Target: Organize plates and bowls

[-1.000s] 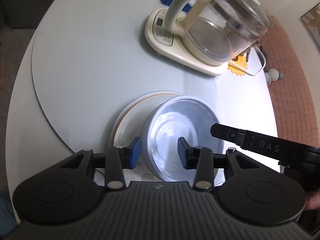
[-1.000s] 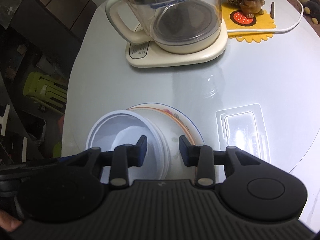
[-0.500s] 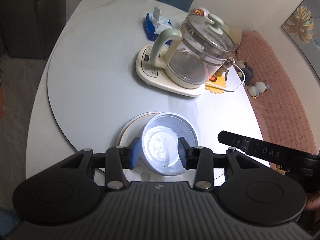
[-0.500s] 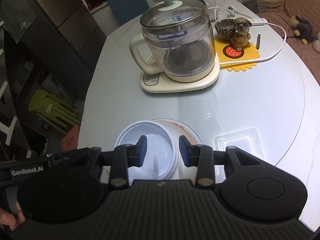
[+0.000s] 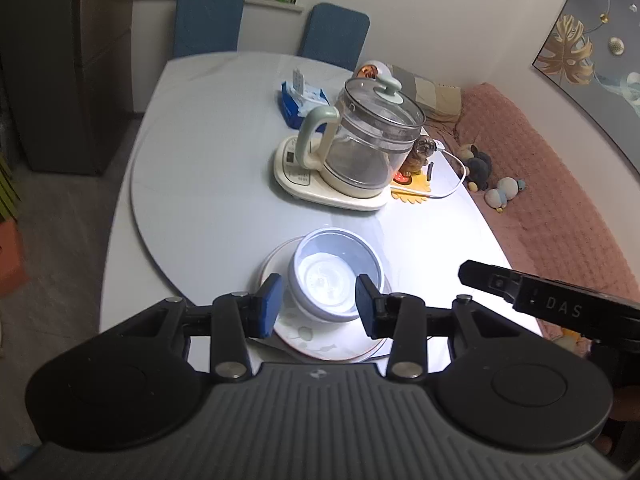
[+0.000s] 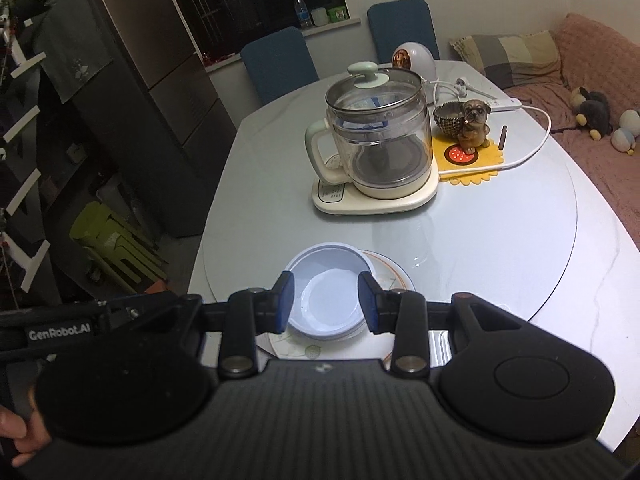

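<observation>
White bowl [image 5: 335, 276] sits in the patterned plate [image 5: 320, 340] at the table's [image 5: 208, 184] 6 o'clock edge, kettle [image 5: 372, 152] off at 12 from it. Left gripper [image 5: 319, 306] and right gripper [image 6: 326, 301] are both spread wide, holding nothing, hovering above the stack. Bowl looks like thin plastic: light, slightly flexy, slick. I'd pinch the rim wall. Plate looks ceramic, heavier and chip-prone, so take its edge.
</observation>
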`<state>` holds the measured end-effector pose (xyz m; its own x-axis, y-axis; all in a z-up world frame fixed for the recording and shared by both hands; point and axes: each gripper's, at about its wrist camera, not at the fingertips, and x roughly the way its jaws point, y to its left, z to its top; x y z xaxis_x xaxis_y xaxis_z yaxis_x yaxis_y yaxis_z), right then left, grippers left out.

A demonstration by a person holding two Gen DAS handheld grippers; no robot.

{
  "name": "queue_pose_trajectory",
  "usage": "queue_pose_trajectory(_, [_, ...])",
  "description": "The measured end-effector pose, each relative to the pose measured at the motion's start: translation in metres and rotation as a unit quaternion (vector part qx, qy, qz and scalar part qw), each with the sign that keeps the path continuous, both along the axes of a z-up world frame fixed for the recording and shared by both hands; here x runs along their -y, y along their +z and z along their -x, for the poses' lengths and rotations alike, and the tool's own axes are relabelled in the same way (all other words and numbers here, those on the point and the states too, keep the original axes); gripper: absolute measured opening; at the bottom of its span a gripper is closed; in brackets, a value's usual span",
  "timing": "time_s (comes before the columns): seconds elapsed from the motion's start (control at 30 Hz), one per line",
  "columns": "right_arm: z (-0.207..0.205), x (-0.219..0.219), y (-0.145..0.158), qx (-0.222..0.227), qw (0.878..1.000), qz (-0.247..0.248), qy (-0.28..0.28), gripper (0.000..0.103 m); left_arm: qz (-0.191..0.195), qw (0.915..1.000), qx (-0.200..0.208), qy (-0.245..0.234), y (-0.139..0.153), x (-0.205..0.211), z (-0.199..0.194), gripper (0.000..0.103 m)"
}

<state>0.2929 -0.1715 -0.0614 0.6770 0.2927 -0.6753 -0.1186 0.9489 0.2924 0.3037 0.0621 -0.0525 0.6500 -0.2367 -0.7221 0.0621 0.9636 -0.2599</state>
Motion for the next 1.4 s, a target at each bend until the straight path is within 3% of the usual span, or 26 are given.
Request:
queue_pose_trajectory(0.4, [0.104,0.012,0.035,0.072,0.997,0.004,-0.003,0.038,0.007,0.9981,0.058,-0.019,0.039,0.002,0.116,0.051])
queue_pose_trajectory(0.67, [0.155,0.015,0.036,0.097,0.995,0.005,-0.004,0.039,0.002,0.9972,0.071,-0.022,0.042,0.005,0.183,0.057])
queue_pose_trajectory(0.73, [0.166,0.010,0.031,0.103,0.995,0.011,0.000,0.050,-0.002,0.9973,0.071,-0.021,0.040,0.005,0.198,0.060])
queue_pose_trajectory(0.8, [0.176,0.006,0.026,0.102,0.995,0.019,0.005,0.053,-0.003,0.9974,0.071,-0.014,0.038,0.002,0.211,0.066])
queue_pose_trajectory(0.93, [0.196,0.007,0.018,0.103,0.995,0.014,-0.001,0.079,-0.018,0.9970,0.075,-0.002,0.035,-0.003,0.237,0.085])
queue_pose_trajectory(1.07, [0.208,0.008,0.010,0.104,0.994,0.024,-0.014,0.085,-0.034,0.9957,0.086,0.007,0.032,-0.010,0.261,0.097])
queue_pose_trajectory(1.17, [0.214,0.011,0.011,0.105,0.994,0.028,-0.019,0.088,-0.040,0.9958,0.082,0.012,0.030,-0.014,0.274,0.099])
queue_pose_trajectory(1.2, [0.216,0.012,0.011,0.105,0.994,0.028,-0.022,0.096,-0.044,0.9957,0.080,0.014,0.029,-0.015,0.276,0.100])
queue_pose_trajectory(1.27, [0.220,0.013,0.011,0.107,0.994,0.031,-0.025,0.103,-0.047,0.9958,0.076,0.021,0.026,-0.019,0.283,0.101])
queue_pose_trajectory(1.4, [0.227,0.010,0.009,0.106,0.994,0.038,-0.018,0.103,-0.042,0.9964,0.067,0.032,0.022,-0.026,0.291,0.101])
